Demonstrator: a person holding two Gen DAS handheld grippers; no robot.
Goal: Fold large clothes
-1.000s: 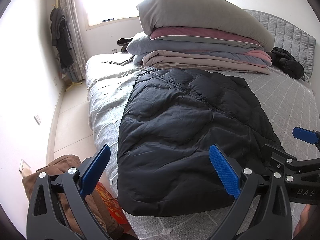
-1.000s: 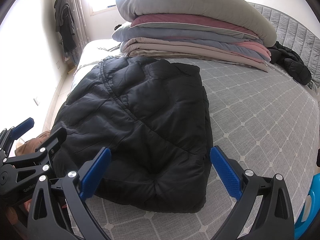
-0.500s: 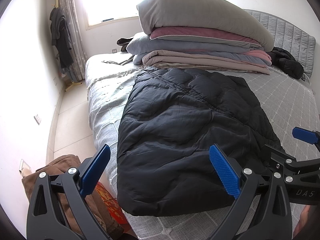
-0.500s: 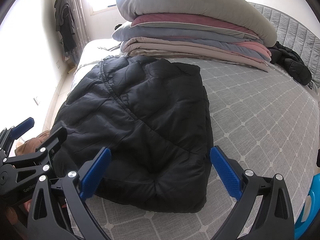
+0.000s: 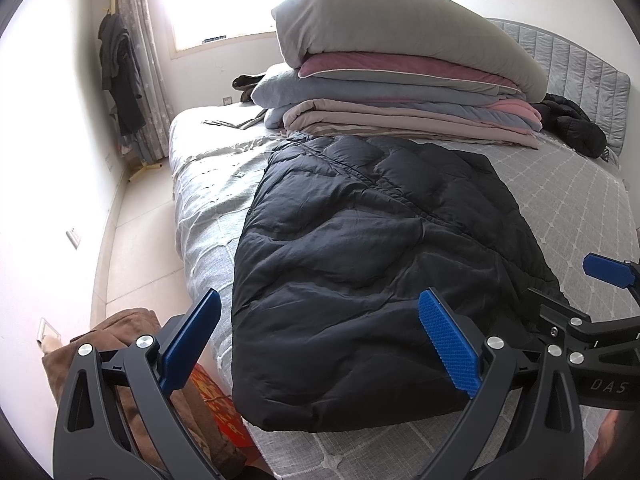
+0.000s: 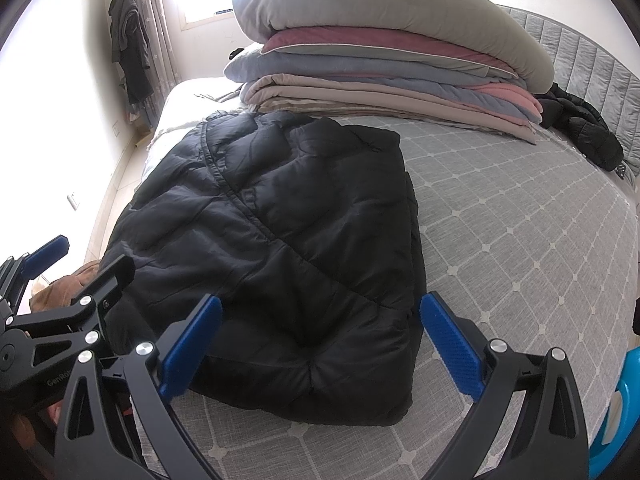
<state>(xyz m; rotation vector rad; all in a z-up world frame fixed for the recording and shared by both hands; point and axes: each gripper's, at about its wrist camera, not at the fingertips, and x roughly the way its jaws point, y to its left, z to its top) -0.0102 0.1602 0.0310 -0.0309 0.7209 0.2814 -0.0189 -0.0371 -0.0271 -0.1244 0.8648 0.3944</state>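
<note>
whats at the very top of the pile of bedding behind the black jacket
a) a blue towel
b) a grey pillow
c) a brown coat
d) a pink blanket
b: the grey pillow lies on top of the pile, above the pink and blue-grey layers, at the far end of the jacket spread on the bed.

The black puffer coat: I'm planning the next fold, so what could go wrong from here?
1. The black puffer coat lies with its left edge near the side of the bed; a pull that way may drag it off.
2. Its puffy, slick-looking fabric may spring back or slip from an open gripper.
3. The stacked quilts at its far end leave little room there.
</note>
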